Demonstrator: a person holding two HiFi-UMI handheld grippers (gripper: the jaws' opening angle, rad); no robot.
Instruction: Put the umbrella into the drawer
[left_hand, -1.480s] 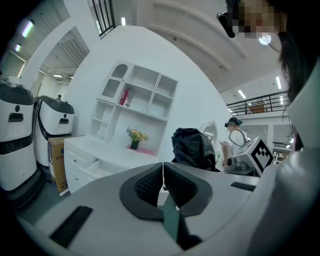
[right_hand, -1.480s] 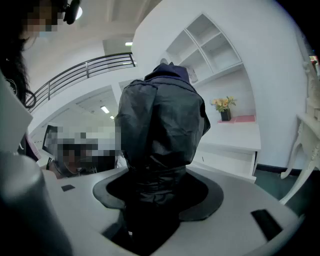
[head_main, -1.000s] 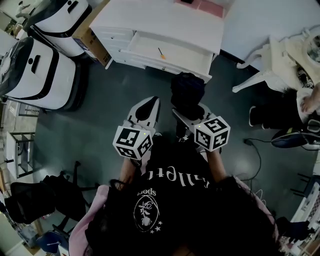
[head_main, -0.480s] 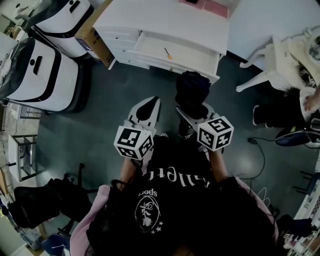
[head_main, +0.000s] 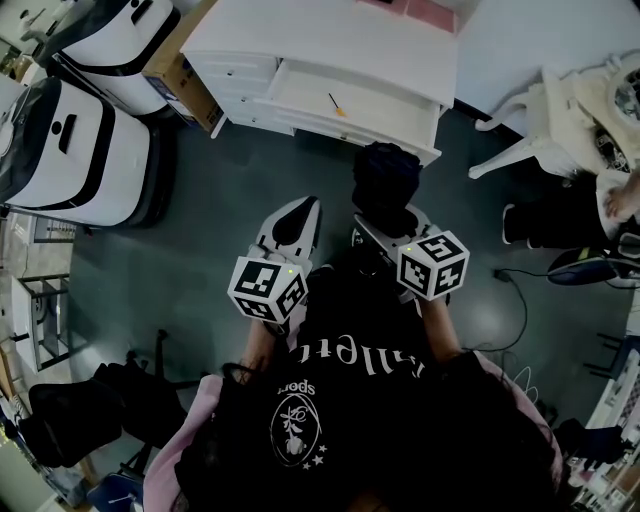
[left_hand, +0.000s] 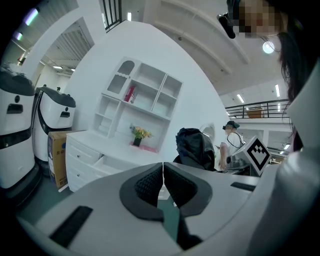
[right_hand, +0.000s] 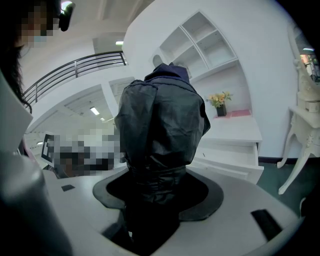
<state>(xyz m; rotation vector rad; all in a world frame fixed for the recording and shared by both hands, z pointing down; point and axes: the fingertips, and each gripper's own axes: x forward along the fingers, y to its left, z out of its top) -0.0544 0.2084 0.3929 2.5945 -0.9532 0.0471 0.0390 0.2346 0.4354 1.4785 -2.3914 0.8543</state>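
A folded black umbrella (head_main: 383, 185) stands upright in my right gripper (head_main: 385, 220), which is shut on its lower part; in the right gripper view the umbrella (right_hand: 160, 130) fills the centre between the pads. My left gripper (head_main: 292, 215) hangs beside it, shut with nothing in it, its pads (left_hand: 150, 185) meeting. A white dresser (head_main: 330, 40) stands ahead with one drawer (head_main: 350, 105) pulled open; a small orange-tipped item (head_main: 338, 103) lies inside it. The drawer (right_hand: 230, 155) shows behind the umbrella, to the right.
Two white-and-black machines (head_main: 75, 140) and a cardboard box (head_main: 185, 85) stand left of the dresser. A white chair (head_main: 540, 120) stands at the right, with a cable (head_main: 515, 300) on the dark floor. A vase of flowers (right_hand: 220, 102) sits on the dresser top.
Both grippers and the umbrella hold nearly the same pose; the view has crept slightly toward the dresser.
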